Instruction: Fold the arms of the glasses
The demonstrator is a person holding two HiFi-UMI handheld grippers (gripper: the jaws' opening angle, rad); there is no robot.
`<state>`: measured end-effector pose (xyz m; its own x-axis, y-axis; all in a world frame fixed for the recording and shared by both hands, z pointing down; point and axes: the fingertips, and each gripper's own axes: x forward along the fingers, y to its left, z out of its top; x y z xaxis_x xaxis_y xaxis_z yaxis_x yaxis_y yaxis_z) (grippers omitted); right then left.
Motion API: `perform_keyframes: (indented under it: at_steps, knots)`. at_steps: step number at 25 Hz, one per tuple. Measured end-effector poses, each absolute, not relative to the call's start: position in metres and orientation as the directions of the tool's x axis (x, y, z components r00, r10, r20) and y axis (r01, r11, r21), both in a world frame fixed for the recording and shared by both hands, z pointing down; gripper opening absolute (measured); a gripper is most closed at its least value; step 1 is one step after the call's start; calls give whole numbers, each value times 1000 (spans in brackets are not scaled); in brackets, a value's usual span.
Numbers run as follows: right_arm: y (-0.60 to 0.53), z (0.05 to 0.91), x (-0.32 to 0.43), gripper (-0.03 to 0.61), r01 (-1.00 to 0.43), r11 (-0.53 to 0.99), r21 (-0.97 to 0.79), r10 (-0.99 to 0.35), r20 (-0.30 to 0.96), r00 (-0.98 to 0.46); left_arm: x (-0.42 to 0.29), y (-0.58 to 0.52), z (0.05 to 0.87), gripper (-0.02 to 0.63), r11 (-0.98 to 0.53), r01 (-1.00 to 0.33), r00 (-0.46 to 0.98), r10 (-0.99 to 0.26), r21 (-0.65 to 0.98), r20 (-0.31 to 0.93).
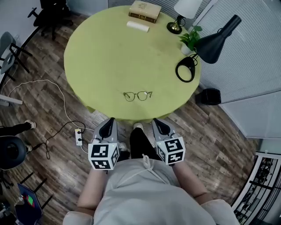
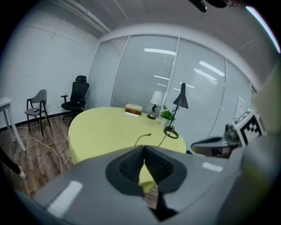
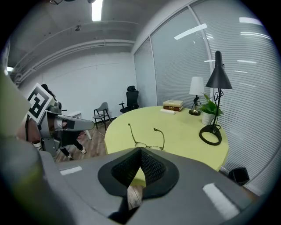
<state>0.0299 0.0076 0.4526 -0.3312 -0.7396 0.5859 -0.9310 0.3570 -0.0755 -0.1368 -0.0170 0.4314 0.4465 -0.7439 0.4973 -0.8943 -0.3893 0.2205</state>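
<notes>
Whole glasses [image 1: 137, 96]: head view only

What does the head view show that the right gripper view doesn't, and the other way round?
Head view only: the power strip on the floor and the person's torso.

Right gripper view only: the ceiling light, and a close look along the right gripper, its jaws shut with nothing between them.

Both: the glasses, arms unfolded, near the front edge of the table; the book, black lamp and plant at the far side; and the left gripper.
</notes>
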Motion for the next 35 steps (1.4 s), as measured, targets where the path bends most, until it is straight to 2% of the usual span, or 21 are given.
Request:
perform_keyframes:
  at_steps: [10,17,19,22,26,30,35]
  knots:
    - [-81,514,70,0,-882,458,-114,-603,689,-402,-103,-92,490,6,-290,-927,374,-713,237,593]
    - [-117,552,83,5,-816,576,-58,-498,767,-405,-105,-117,519,6,-241,-945,328,-705,223,628]
    - [-125,560,82,88,-786,616,-48,-469,779,-416,-108,-123,525,6,-226,-950,314,-705,217,637]
    - [-138,565,79,91,-741,671,-2,-467,775,-425,-111,-130,535,6,-206,-955,296,-700,213,650]
    - [-148,570,71,137,-665,745,54,-447,781,-436,-114,-137,544,6,-184,-959,281,-693,214,664]
    - [-155,569,64,135,-587,804,94,-417,793,-445,-112,-140,547,6,-196,-956,292,-687,217,666]
    - [-157,567,55,104,-437,883,169,-372,820,-435,-116,-146,546,6,-188,-956,291,-690,224,663]
